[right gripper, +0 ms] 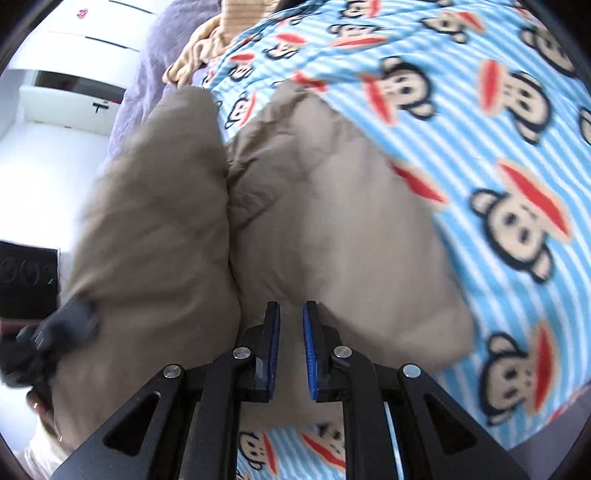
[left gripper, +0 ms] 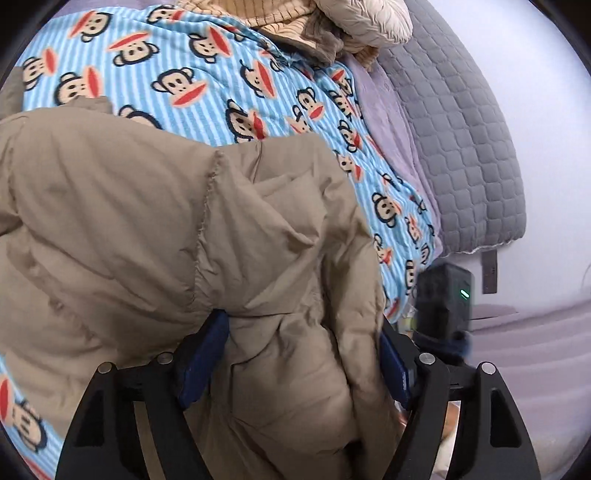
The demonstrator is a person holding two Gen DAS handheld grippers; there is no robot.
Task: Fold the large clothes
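**Item: tan padded jacket on a monkey-print bed cover**

Main piece: the tan puffer jacket [left gripper: 155,236] lies on the blue striped monkey-print blanket [left gripper: 192,59], filling your left wrist view from 9 o'clock to 6 o'clock. In the right wrist view the jacket [right gripper: 325,206] shows two puffy sections meeting at a crease that runs toward 12 o'clock.

Tools: your left gripper [left gripper: 306,354] stands wide, with a thick bunch of jacket fabric bulging between its blue pads [left gripper: 203,354]; whether the pads press on the fabric cannot be told. Your right gripper [right gripper: 291,343] is set narrow, its blue pads [right gripper: 309,350] apart with a slim gap, jacket fabric behind them; it grips nothing you can see.

Surface: the blanket [right gripper: 480,110] covers the bed. A lilac sheet [left gripper: 391,122] shows along its edge at 2 o'clock, beside a grey quilted cover [left gripper: 458,147].

Other goods: a striped beige garment [left gripper: 273,18] and a cream quilted piece [left gripper: 369,18] lie heaped at 12 o'clock.

Room: a pale wall [left gripper: 546,110] at 3 o'clock; white cabinetry [right gripper: 55,74] at 10 o'clock in the right view.
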